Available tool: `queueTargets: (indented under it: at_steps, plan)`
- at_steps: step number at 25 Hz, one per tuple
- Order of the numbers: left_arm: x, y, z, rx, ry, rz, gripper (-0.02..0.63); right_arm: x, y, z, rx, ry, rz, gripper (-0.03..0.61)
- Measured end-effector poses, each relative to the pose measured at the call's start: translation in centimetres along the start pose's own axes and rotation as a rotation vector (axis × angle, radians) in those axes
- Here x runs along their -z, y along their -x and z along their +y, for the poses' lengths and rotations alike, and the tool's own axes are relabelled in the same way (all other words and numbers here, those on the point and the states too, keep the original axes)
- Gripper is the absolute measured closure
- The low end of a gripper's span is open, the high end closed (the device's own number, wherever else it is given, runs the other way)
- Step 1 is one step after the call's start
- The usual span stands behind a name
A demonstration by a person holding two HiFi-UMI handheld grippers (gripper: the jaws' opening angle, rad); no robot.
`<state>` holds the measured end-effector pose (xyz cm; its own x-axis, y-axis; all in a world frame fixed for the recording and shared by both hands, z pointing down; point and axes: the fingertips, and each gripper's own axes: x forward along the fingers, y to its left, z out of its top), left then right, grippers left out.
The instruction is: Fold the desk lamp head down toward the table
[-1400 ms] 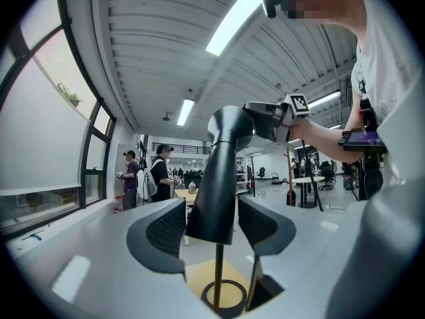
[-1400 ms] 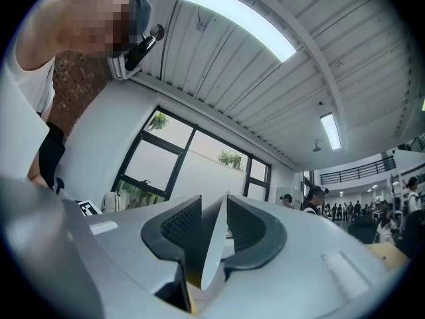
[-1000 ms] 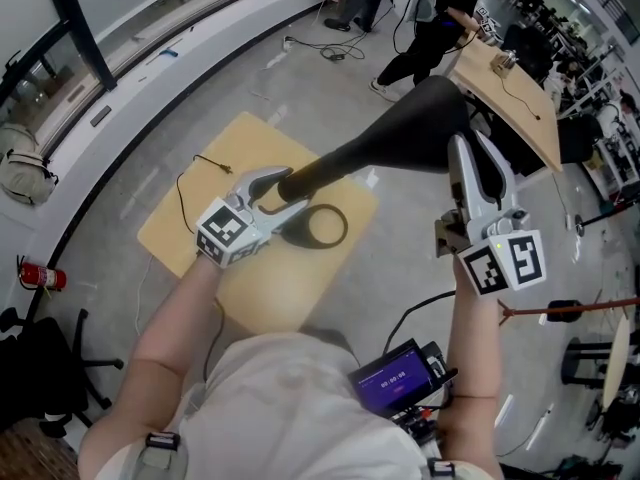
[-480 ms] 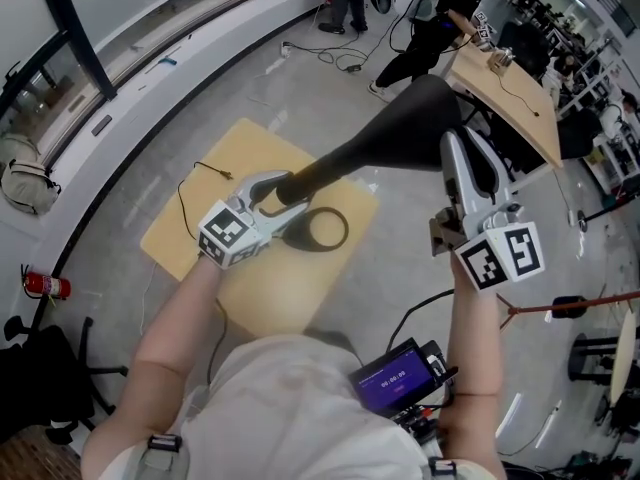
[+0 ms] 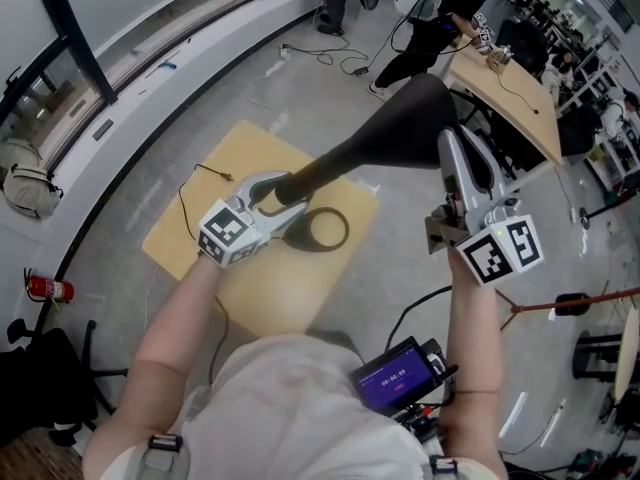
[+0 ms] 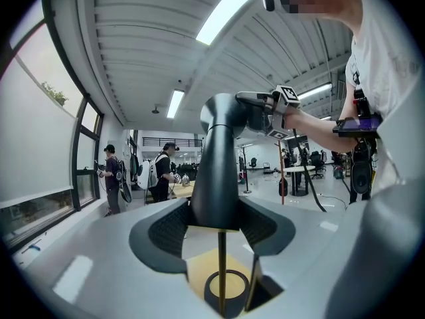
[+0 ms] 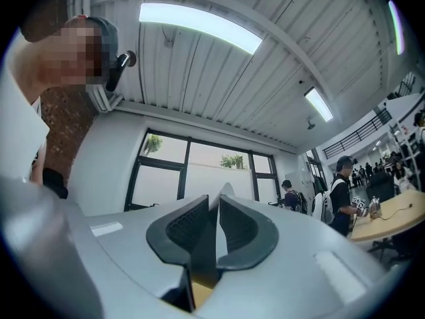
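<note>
A black desk lamp stands on a small wooden table (image 5: 190, 238). Its ring base (image 5: 322, 228) lies flat, and its cone-shaped head (image 5: 405, 128) rises toward the upper right. My left gripper (image 5: 283, 194) is shut on the narrow lower end of the head. In the left gripper view the pads clamp that black neck (image 6: 216, 178) above the thin post and ring base (image 6: 226, 286). My right gripper (image 5: 455, 148) is at the head's wide end. Its jaws are closing, with the thin dark rim (image 7: 202, 244) between them and a sliver of gap still showing.
A thin black cable (image 5: 190, 193) trails over the table's left part. Another wooden table (image 5: 510, 88) stands at the upper right with people around it. A device with a purple screen (image 5: 395, 378) hangs at my waist. A window ledge curves along the left.
The right gripper has rolled slightly at the lamp head's wide end. The left gripper and the lamp have stayed in place.
</note>
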<state>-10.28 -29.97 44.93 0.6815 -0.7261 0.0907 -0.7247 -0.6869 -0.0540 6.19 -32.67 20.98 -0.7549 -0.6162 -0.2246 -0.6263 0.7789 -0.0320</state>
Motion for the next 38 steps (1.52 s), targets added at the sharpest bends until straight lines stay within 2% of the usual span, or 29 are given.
queueTargets:
  at_steps: [13, 38]
  plan:
    - [-1.0, 0.9, 0.1, 0.004, -0.069, 0.001, 0.383, 1.3, 1.1, -2.2, 0.035, -0.093, -0.028, 0.514]
    - [-2.3, 1.7, 0.3, 0.021, -0.119, 0.001, 0.387, 4.2, 2.4, -5.2, 0.084, -0.106, -0.008, 0.497]
